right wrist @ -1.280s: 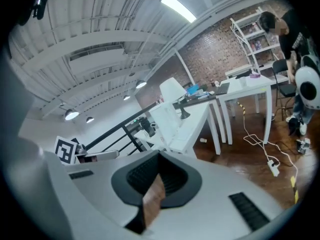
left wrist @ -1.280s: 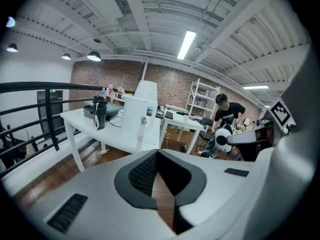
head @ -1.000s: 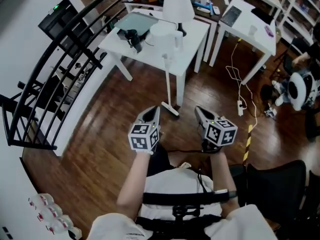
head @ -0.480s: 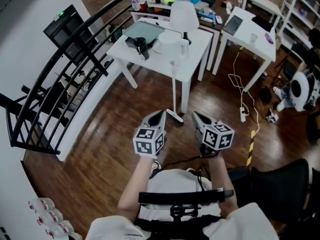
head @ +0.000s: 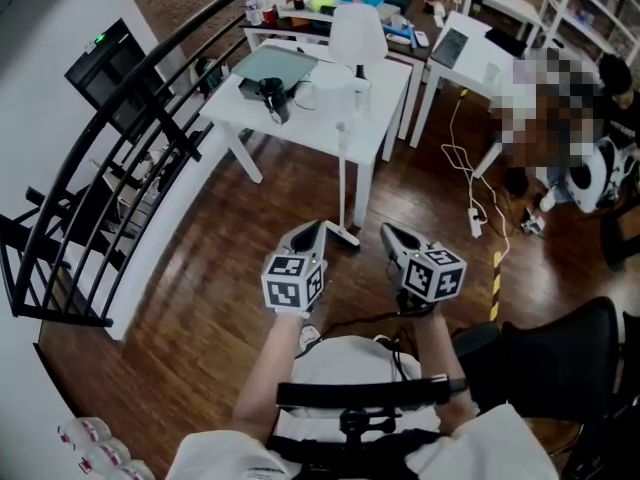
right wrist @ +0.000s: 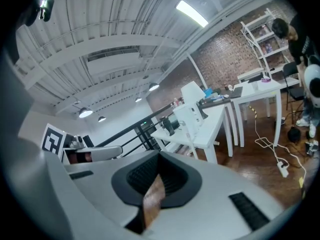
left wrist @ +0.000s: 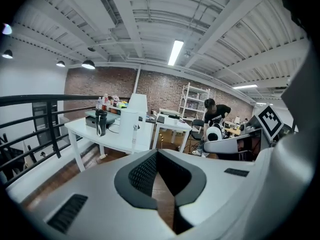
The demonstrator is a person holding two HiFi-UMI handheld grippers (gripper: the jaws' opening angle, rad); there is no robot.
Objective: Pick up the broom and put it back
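Observation:
A white broom (head: 343, 173) leans upright against the front edge of the white table (head: 300, 118), its head (head: 346, 234) resting on the wood floor. My left gripper (head: 319, 227) is shut and empty, its tips just left of the broom head. My right gripper (head: 384, 230) is also shut and empty, a little to the right of the head. In the left gripper view the handle (left wrist: 134, 135) stands ahead beyond the shut left gripper (left wrist: 157, 151). In the right gripper view the handle (right wrist: 189, 132) is ahead past the right gripper (right wrist: 159, 155).
A black railing (head: 120, 158) runs along the left. The table carries a lamp (head: 357, 36) and a black device (head: 270, 93). A second white table (head: 470, 53), a floor cable with power strip (head: 476, 218), a black chair (head: 545, 353) and a person (left wrist: 216, 115) are on the right.
Both grippers have moved forward and slightly up toward the table and the broom. Their jaws stay shut. The broom has not moved.

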